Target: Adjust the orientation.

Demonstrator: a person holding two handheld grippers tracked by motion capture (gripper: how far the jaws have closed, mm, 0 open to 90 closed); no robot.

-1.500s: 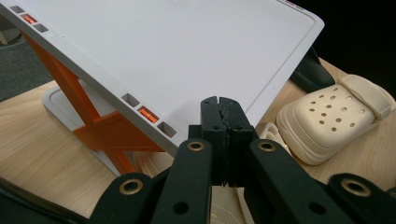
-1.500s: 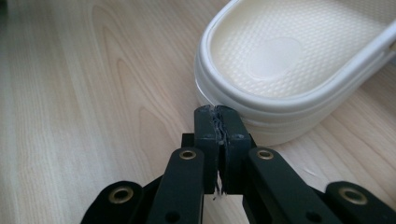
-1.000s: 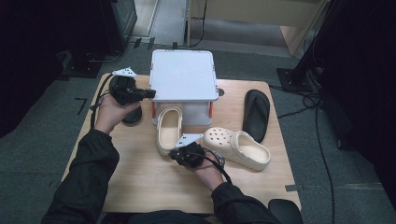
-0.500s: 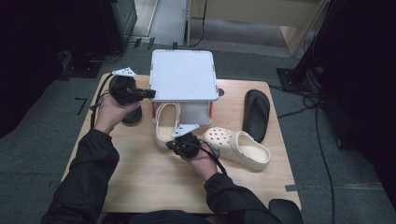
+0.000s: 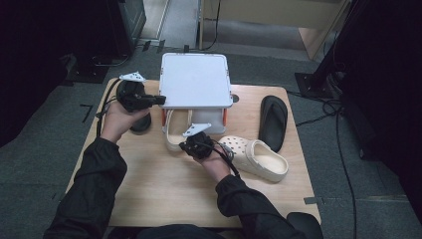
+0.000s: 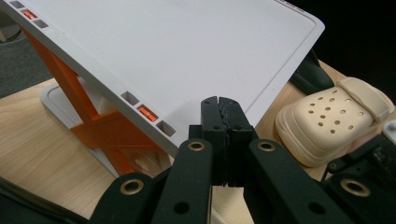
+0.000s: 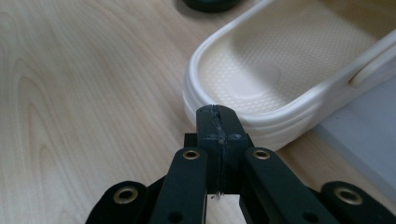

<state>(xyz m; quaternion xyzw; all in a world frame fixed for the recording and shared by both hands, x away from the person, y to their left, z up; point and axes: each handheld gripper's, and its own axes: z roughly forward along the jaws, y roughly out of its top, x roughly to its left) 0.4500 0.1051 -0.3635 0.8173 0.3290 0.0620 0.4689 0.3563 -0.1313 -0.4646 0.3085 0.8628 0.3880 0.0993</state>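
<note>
A pale wooden counter (image 5: 149, 179) fills the middle of the high view, standing on grey carpet. At its upper centre stands a white rack (image 5: 195, 79) with orange side struts. A cream clog (image 5: 175, 130) lies with its front end tucked under the rack. A second cream clog (image 5: 256, 157) lies right of centre. A black sandal (image 5: 273, 122) rests near the right edge, well apart from the rack. A dark round object (image 5: 141, 124) sits left of the rack, too hidden to identify.

The high view looks down on the pale wooden desk (image 5: 164, 189). Both gripper views sit close, sharing the cream perforated rubber clogs (image 6: 327, 121) mid-frame.
</note>
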